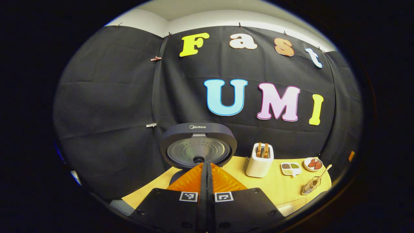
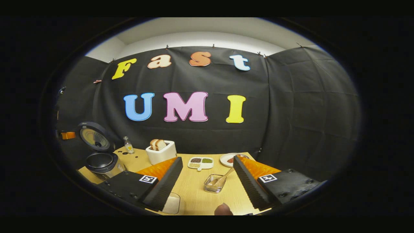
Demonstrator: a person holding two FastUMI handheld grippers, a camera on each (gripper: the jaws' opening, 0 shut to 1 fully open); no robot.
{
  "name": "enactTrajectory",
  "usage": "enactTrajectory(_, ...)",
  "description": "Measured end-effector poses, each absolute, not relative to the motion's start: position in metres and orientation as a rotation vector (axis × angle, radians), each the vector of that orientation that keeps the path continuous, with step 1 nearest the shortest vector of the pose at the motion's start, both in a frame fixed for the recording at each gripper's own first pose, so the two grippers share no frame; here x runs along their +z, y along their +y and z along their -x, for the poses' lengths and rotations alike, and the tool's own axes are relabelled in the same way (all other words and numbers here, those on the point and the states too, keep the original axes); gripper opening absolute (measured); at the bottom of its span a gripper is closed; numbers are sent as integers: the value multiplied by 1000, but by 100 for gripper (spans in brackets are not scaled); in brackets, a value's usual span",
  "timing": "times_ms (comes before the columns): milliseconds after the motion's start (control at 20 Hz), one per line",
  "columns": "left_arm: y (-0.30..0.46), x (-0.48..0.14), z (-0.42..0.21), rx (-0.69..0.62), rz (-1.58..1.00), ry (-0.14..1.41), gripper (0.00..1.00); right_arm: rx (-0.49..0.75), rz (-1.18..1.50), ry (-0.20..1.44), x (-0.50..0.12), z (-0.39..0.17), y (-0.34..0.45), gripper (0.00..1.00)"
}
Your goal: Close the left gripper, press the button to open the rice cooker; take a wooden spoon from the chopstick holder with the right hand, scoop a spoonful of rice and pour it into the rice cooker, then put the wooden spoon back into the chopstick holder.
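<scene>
In the left gripper view the dark rice cooker point(image 1: 198, 145) stands open, its lid raised and the inner lid plate facing me. My left gripper point(image 1: 207, 166) is shut with nothing in it, just in front of the lid, and hides most of the pot. In the right gripper view the open rice cooker point(image 2: 102, 163) sits at the table's left end. My right gripper point(image 2: 207, 160) is open above the table. Between and beyond its fingers stands the clear chopstick holder point(image 2: 213, 183) with the wooden spoon point(image 2: 223, 177) leaning in it. The chopstick holder point(image 1: 310, 186) also stands far to the right of my left gripper.
A white toaster point(image 2: 160, 151) with bread, a small bottle point(image 2: 128, 145), a compartment dish of grains point(image 2: 200, 162) and a plate point(image 2: 228, 159) line the back of the wooden table point(image 2: 194, 194). A white container point(image 2: 171, 204) sits at the near edge. A fingertip point(image 2: 223, 209) shows at the bottom.
</scene>
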State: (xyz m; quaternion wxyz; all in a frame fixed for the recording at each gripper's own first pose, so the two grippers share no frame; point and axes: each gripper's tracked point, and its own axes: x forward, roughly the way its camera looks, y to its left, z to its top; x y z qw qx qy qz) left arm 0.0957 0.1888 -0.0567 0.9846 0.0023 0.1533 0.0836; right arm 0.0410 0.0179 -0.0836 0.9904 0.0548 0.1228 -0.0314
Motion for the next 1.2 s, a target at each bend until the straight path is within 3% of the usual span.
enactTrajectory(450, 153, -43, -46, 84, 72, 264, 8, -143, -193, 421, -191, -95, -17, 98)
enactTrajectory(650, 150, -47, -25, 85, 96, 259, 27, -224, -276, 526, -255, -117, -42, 99)
enactTrajectory(750, 155, -44, -16, 110, 90, 246, 54, -262, -283, 548, -275, -127, -52, 98)
enactTrajectory(800, 153, -39, -11, 111, 98, 233, 50, -271, -286, 560, -286, -134, -56, 98)
enactTrajectory(950, 143, -40, 2, 98, 86, 230, 66, -296, -347, 601, -310, -148, -65, 98)
enactTrajectory(1200, 119, -39, 17, 45, 41, 246, 71, -300, -408, 658, -344, -173, -67, 90)
